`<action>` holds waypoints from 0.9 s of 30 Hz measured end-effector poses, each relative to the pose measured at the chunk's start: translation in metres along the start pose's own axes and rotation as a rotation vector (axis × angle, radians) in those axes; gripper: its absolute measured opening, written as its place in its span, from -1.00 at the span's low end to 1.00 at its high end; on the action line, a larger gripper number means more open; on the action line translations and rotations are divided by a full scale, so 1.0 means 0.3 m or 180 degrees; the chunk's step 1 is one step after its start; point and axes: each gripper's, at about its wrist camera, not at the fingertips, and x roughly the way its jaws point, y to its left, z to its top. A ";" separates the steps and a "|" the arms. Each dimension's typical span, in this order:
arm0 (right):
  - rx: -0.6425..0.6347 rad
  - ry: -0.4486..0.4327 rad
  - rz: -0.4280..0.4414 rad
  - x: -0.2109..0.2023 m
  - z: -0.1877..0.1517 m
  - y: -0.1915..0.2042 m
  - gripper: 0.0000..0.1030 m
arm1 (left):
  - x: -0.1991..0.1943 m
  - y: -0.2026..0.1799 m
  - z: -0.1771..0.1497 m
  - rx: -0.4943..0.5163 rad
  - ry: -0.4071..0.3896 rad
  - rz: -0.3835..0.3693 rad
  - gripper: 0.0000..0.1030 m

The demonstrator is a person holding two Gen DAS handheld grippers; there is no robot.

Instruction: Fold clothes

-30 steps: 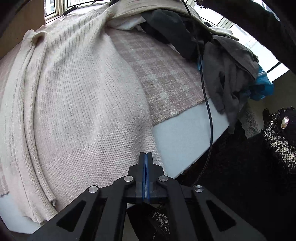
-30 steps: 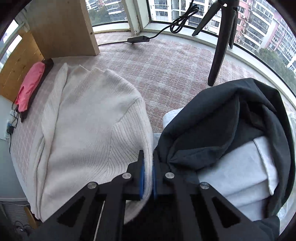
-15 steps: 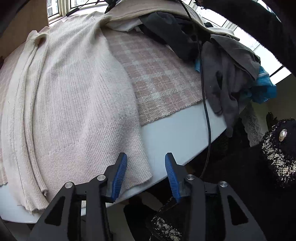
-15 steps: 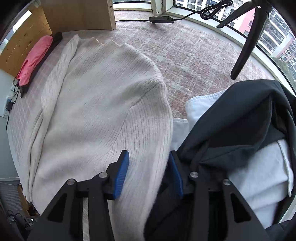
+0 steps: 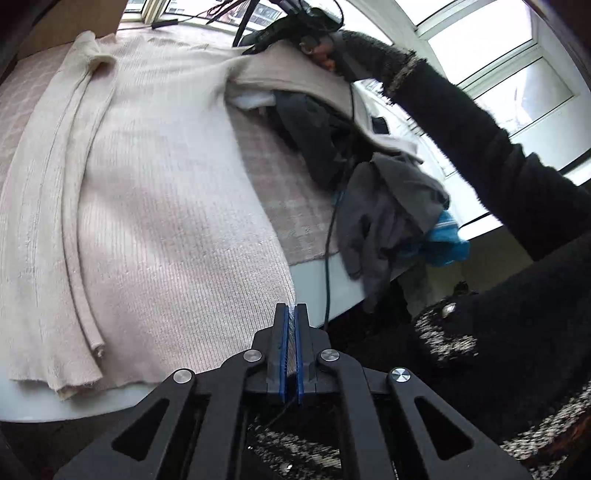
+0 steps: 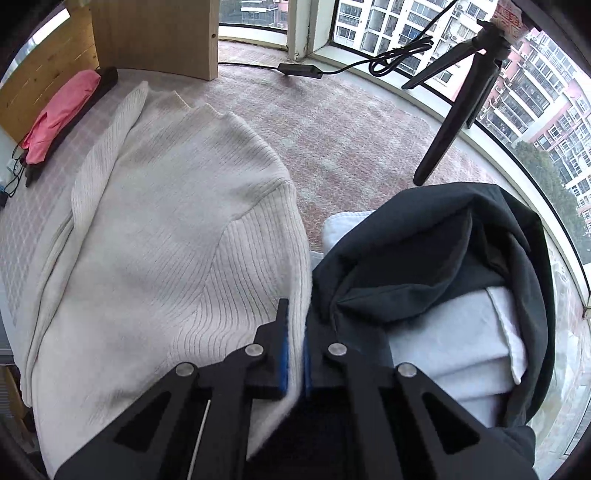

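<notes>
A cream ribbed sweater (image 5: 147,192) lies spread on the checked cloth of the table. My left gripper (image 5: 291,314) is shut on the sweater's near hem corner at the table's front edge. In the right wrist view the same sweater (image 6: 166,229) fills the left half, and my right gripper (image 6: 294,325) is shut on the edge of its sleeve, beside the dark garment. In the left wrist view a dark sleeve (image 5: 461,110) reaches to the right gripper (image 5: 266,37) at the sweater's far end.
A pile of dark and white clothes (image 6: 443,266) sits right of the sweater; grey and blue garments (image 5: 399,206) hang over the table edge. A black cable (image 5: 327,258) runs down the front. A pink bundle (image 6: 59,118), a tripod (image 6: 458,110) and a wooden panel (image 6: 155,33) stand farther back.
Both grippers stood open half a second ago and have shut on the sweater, the left on the hem corner, the right on the sleeve edge.
</notes>
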 end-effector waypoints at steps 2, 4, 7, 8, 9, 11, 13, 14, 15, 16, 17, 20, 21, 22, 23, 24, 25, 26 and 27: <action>-0.0078 0.0053 -0.0161 0.037 -0.005 0.028 -0.90 | 0.028 0.016 -0.021 -0.0025 0.0103 0.0106 -0.95; -0.0098 0.0012 -0.0221 0.035 -0.001 0.045 -0.90 | 0.055 0.032 -0.041 -0.0049 0.0205 0.0211 -0.95; -0.0099 -0.0070 -0.0386 0.012 0.019 0.040 -0.91 | 0.097 0.057 -0.073 -0.0086 0.0359 0.0370 -0.88; -0.0096 -0.0097 -0.0465 0.001 0.028 0.031 -0.91 | 0.099 0.040 -0.062 -0.0040 0.0369 0.0365 -0.67; -0.0093 -0.0124 -0.0544 -0.010 0.037 0.022 -0.91 | 0.101 0.021 -0.050 0.0011 0.0374 0.0355 -0.55; -0.0154 -0.0127 -0.0720 -0.003 0.049 0.017 -0.91 | 0.042 0.003 -0.053 0.0111 0.0239 0.0512 -0.31; -0.0332 -0.0040 -0.0926 0.052 0.051 0.034 -0.91 | -0.007 0.010 -0.081 0.0203 0.0197 0.0738 -0.26; -0.0389 -0.0019 -0.0983 0.068 0.047 0.045 -0.91 | -0.031 0.028 -0.094 0.0225 0.0205 0.0889 -0.25; -0.0427 -0.0018 -0.1015 0.070 0.036 0.054 -0.91 | -0.052 0.058 -0.109 0.0221 0.0232 0.1050 -0.25; -0.0424 -0.0036 -0.1012 0.065 0.033 0.061 -0.91 | -0.073 0.089 -0.124 0.0214 0.0262 0.1211 -0.25; -0.0407 -0.0059 -0.0996 0.057 0.034 0.066 -0.88 | -0.088 0.125 -0.133 0.0130 0.0256 0.1338 -0.25; -0.0229 -0.0236 -0.0818 -0.051 0.006 0.066 -0.83 | -0.163 0.241 -0.155 -0.0202 0.0133 0.1579 -0.25; -0.0178 -0.0361 -0.0802 -0.106 -0.021 0.072 -0.76 | -0.194 0.280 -0.162 -0.0323 0.0073 0.1635 -0.25; -0.0140 -0.0489 -0.0753 -0.166 -0.060 0.085 -0.74 | -0.225 0.320 -0.169 -0.0445 0.0014 0.1690 -0.23; -0.0102 -0.0603 -0.0625 -0.223 -0.111 0.100 -0.72 | -0.256 0.359 -0.176 -0.0567 -0.0046 0.1745 -0.18; -0.0063 -0.0712 -0.0471 -0.277 -0.164 0.116 -0.67 | -0.259 0.395 -0.178 -0.0623 -0.0029 0.1777 -0.16; -0.0031 -0.0790 -0.0320 -0.326 -0.229 0.137 -0.63 | -0.260 0.430 -0.179 -0.0674 -0.0005 0.1806 -0.16; -0.0001 -0.0856 -0.0170 -0.372 -0.297 0.161 -0.53 | -0.251 0.461 -0.179 -0.0704 0.0053 0.1812 -0.16; 0.0047 -0.0901 0.0001 -0.403 -0.365 0.198 -0.44 | -0.248 0.481 -0.177 -0.0694 0.0086 0.1829 -0.16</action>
